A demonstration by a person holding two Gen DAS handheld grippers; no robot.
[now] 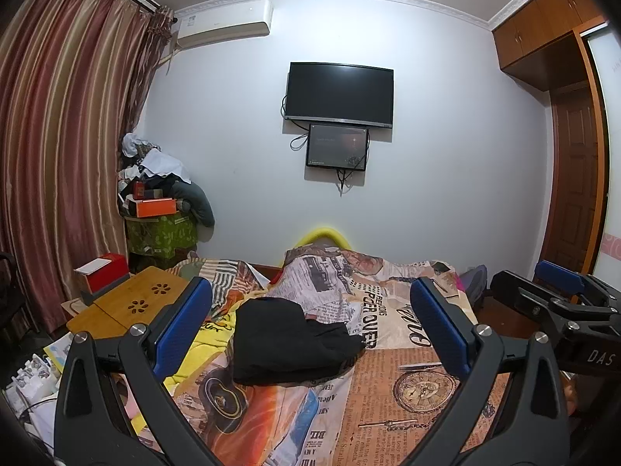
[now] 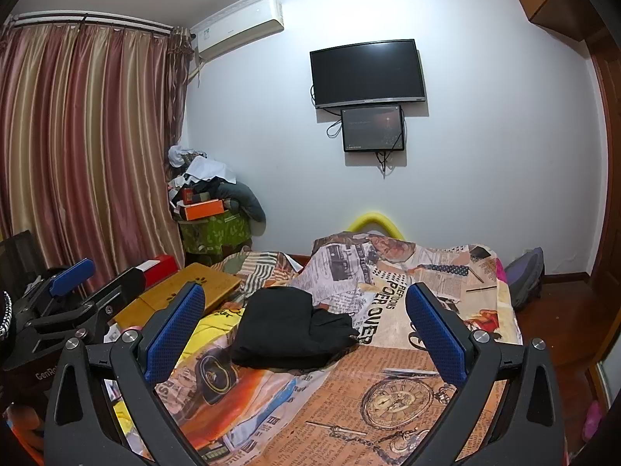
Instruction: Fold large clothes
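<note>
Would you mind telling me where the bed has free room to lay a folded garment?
Free: the printed bedspread right of the black garment, around the pocket-watch print. Crowded: the left side, with the bamboo lap table and yellow cloth.

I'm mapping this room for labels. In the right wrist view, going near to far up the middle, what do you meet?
Pocket-watch print on the bedspread → black garment → yellow headboard → small screen → TV.
</note>
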